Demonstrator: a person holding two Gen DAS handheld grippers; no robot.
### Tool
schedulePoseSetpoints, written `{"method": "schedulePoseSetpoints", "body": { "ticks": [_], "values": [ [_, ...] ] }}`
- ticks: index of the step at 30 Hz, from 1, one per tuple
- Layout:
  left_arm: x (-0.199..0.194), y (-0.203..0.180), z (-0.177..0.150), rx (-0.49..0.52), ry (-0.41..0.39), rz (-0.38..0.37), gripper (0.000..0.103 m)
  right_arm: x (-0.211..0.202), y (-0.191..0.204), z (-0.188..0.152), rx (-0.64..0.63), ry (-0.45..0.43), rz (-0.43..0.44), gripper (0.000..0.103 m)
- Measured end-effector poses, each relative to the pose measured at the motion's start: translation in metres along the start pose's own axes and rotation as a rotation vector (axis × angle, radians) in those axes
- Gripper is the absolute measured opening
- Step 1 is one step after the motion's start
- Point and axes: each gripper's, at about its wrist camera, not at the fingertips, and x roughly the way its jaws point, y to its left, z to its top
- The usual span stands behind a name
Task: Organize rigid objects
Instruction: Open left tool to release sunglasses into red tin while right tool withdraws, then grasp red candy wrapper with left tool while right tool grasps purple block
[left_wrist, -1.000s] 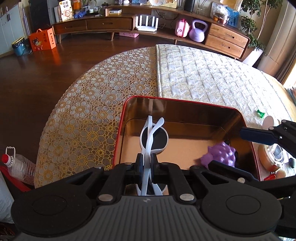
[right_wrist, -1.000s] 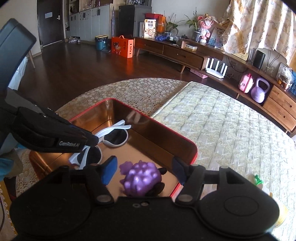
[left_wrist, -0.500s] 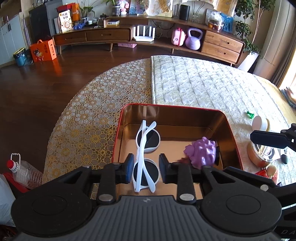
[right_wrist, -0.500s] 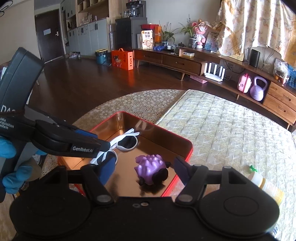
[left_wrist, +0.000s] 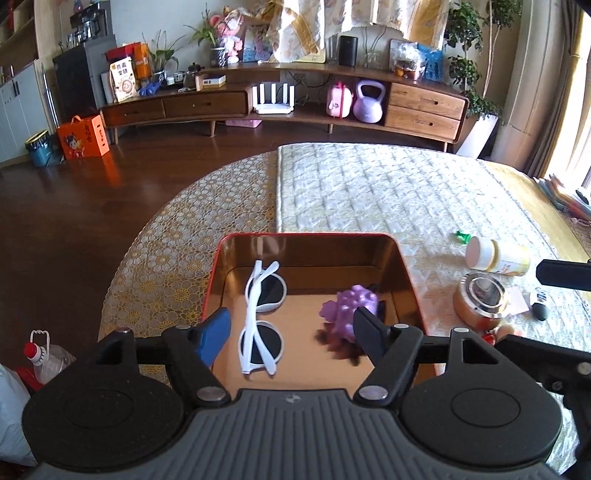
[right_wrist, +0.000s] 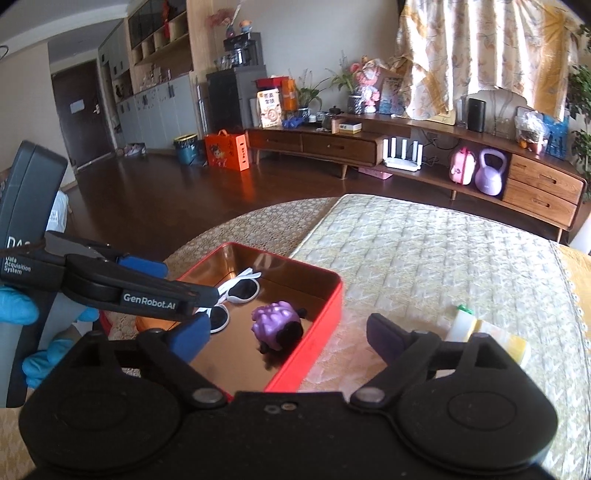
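both loads are in the red tin (left_wrist: 405, 273): white sunglasses (left_wrist: 260, 317) by its left wall, purple toy (left_wrist: 351, 306) by its right. left gripper (left_wrist: 291, 326) and right gripper (right_wrist: 284, 334) are opening, empty; lift clear of the rim before reaching for the lying bottle (left_wrist: 496, 254) near the table's right edge

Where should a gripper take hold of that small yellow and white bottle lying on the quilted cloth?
Probably across the middle of its body. The yellow and white bottle lies on its side on the quilted cloth, white cap toward the red tin, so come from above with the fingers straddling its round sides.
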Motion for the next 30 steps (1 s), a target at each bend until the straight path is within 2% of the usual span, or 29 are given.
{"method": "schedulePoseSetpoints", "body": {
  "ticks": [4,16,22,30],
  "values": [
    [-0.011,-0.016,-0.001,0.016,-0.022,-0.019,0.079,-0.022,-0.014,-0.009,0.026,-0.026,-0.02,0.103],
    [-0.021,-0.077,-0.011,0.079,-0.059,-0.089,0.084,-0.064,-0.077,-0.05,0.126,-0.042,-0.149,0.103],
    [-0.01,-0.11,-0.014,0.111,-0.031,-0.113,0.084,-0.059,-0.085,-0.075,0.073,0.009,-0.194,0.103],
    [0.015,-0.154,-0.024,0.154,0.041,-0.131,0.084,-0.041,-0.087,-0.099,0.025,0.079,-0.182,0.101]
  ]
}}
